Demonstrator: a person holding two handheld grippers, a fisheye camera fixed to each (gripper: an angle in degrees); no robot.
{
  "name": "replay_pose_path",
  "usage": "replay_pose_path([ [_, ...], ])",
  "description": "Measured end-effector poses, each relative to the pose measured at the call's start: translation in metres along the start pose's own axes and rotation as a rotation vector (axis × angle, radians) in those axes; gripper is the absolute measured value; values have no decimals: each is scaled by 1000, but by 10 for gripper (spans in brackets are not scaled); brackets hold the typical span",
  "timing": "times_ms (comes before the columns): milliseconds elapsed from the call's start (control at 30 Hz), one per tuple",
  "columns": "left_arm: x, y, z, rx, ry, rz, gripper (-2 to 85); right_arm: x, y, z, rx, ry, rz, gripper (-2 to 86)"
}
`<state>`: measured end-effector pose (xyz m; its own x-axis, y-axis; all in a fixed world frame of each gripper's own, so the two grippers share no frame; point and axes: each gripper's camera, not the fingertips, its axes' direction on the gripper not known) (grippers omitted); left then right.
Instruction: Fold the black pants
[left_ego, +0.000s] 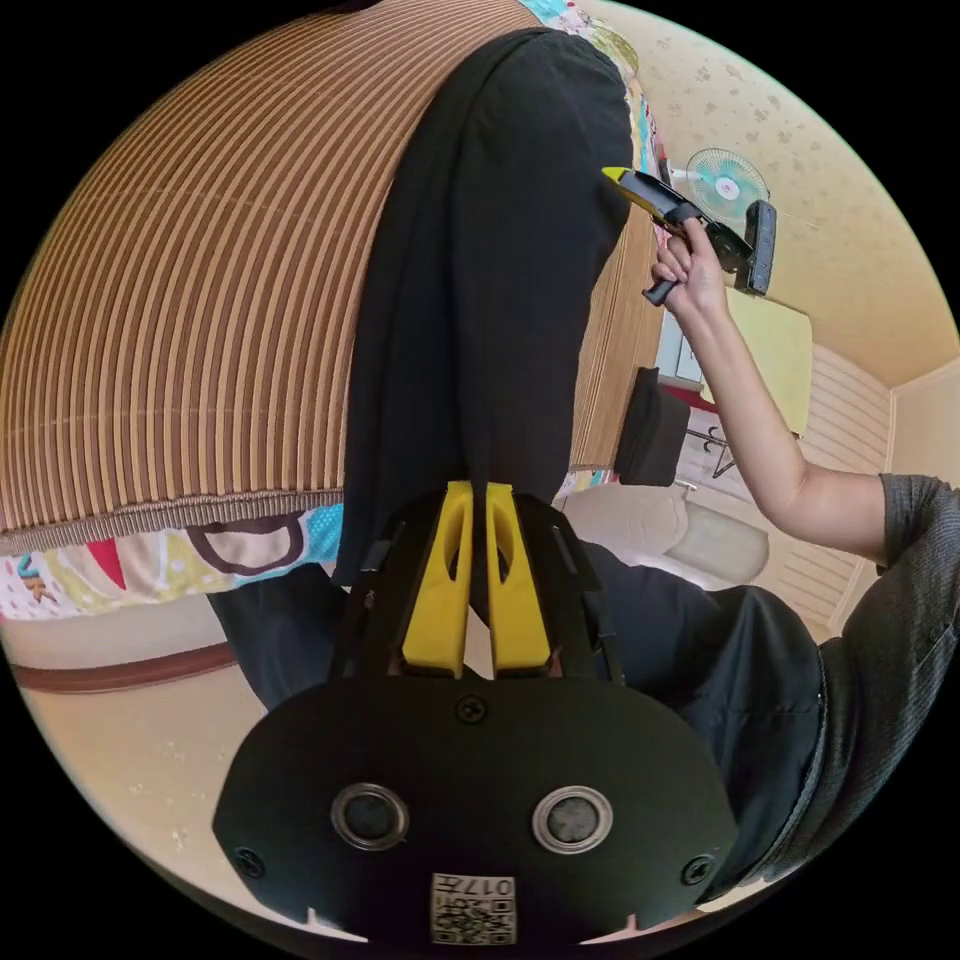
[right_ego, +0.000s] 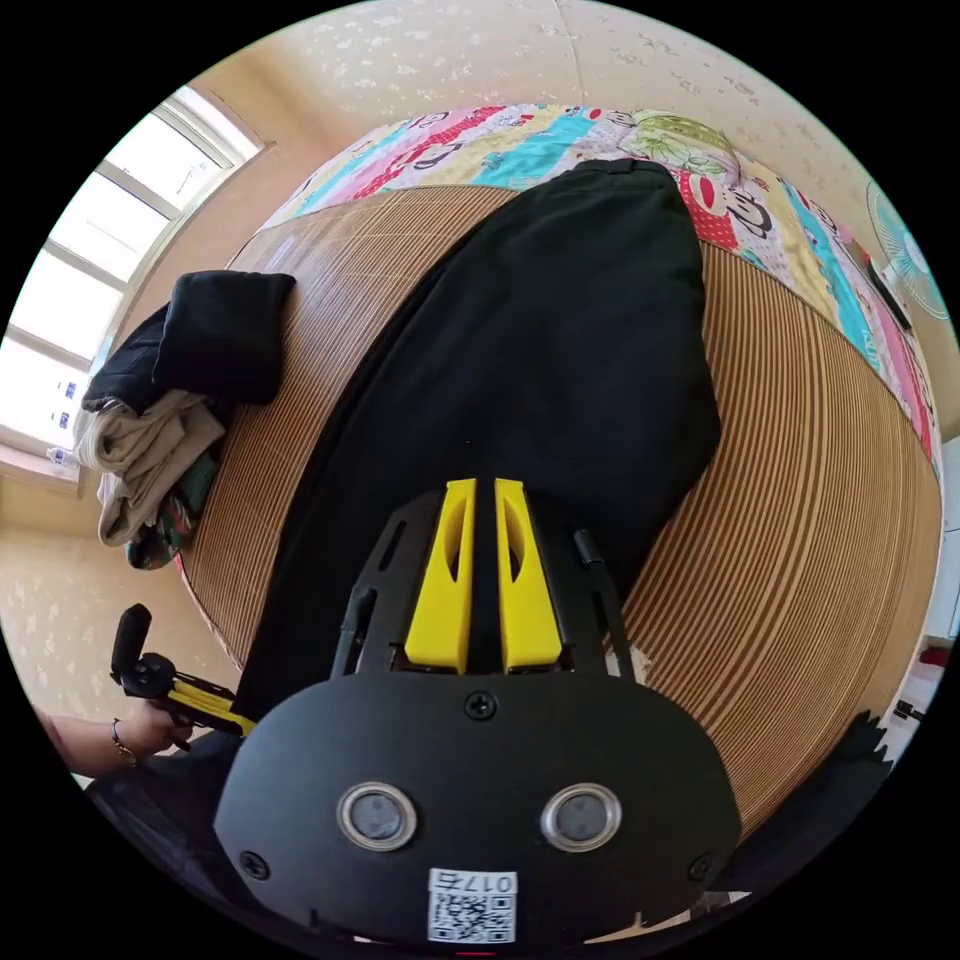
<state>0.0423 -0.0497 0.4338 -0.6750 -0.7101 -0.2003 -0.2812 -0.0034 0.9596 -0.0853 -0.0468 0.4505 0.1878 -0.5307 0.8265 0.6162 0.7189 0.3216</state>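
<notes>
Your left gripper (left_ego: 478, 500) has its yellow fingers (left_ego: 440, 580) nearly together, pinching the near edge of the black pants (left_ego: 480, 280). Your right gripper (right_ego: 485, 495) does the same, fingers (right_ego: 525, 580) clamped on the dark cloth with only a thin slit between them. The pants lie stretched away from you along the striped bamboo mat (right_ego: 800, 480) on the bed. A pile of clothes (right_ego: 170, 420) sits at the mat's far left corner, near the window (right_ego: 100, 280).

Black pants (right_ego: 540, 380): matt cloth. Mat (left_ego: 200, 300): ribbed woven slats. Jaws: smooth yellow plastic.
</notes>
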Motion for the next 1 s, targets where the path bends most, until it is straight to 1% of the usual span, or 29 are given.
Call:
replay_pose_path([
  [67,13,4,2,-15,5,28,-7,-16,-32,15,-12,-56,1,90],
  [167,32,13,3,-26,25,61,-7,-45,-84,48,-19,-160,-11,109],
  [200,38,17,2,-25,36,73,-8,-52,-94,56,-32,-160,-11,110],
  [233,43,22,2,-24,51,82,-8,-62,-111,77,-85,-131,4,106],
  [267,45,24,2,-24,60,87,-8,-68,-127,100,-184,-49,53,95],
  [300,47,29,1,-20,83,94,-8,-70,-133,106,-198,-2,75,86],
  [333,49,34,-3,-11,111,86,-8,-72,-139,105,-189,17,93,63],
  [367,51,37,-6,-9,133,84,-8,-70,-142,99,-171,-37,139,34],
  [433,69,48,-17,-6,249,145,-8,-71,-137,76,-88,-79,177,26],
  [467,74,51,-20,-5,261,163,-8,-75,-131,60,-28,-80,173,23],
  [567,87,66,-21,-21,232,188,-8,-83,-119,57,69,-118,128,20],
  [600,83,69,-14,-46,184,165,-7,-83,-118,65,60,-136,113,20],
  [633,75,71,-7,-80,110,115,-7,-78,-117,89,-22,-177,98,19],
  [667,72,72,-5,-87,65,86,-7,-68,-112,107,-113,-218,127,17],
  [700,69,74,-6,-83,-5,53,-6,-63,-107,109,-125,-226,156,18],
  [767,75,72,-8,-93,-29,92,-5,-50,-67,80,9,-215,176,24],
  [800,79,70,-8,-119,-36,120,-4,-47,-52,70,44,-194,184,26],
  [833,81,69,-6,-146,-60,127,-3,-40,-22,55,81,-135,220,37],
  [900,83,68,-3,-178,-85,132,-2,-29,27,39,89,-19,313,57],
  [967,85,66,2,-206,-83,131,0,-15,91,29,34,98,432,78],
  [1000,85,64,6,-220,-71,126,0,-12,104,30,6,104,448,80],
])
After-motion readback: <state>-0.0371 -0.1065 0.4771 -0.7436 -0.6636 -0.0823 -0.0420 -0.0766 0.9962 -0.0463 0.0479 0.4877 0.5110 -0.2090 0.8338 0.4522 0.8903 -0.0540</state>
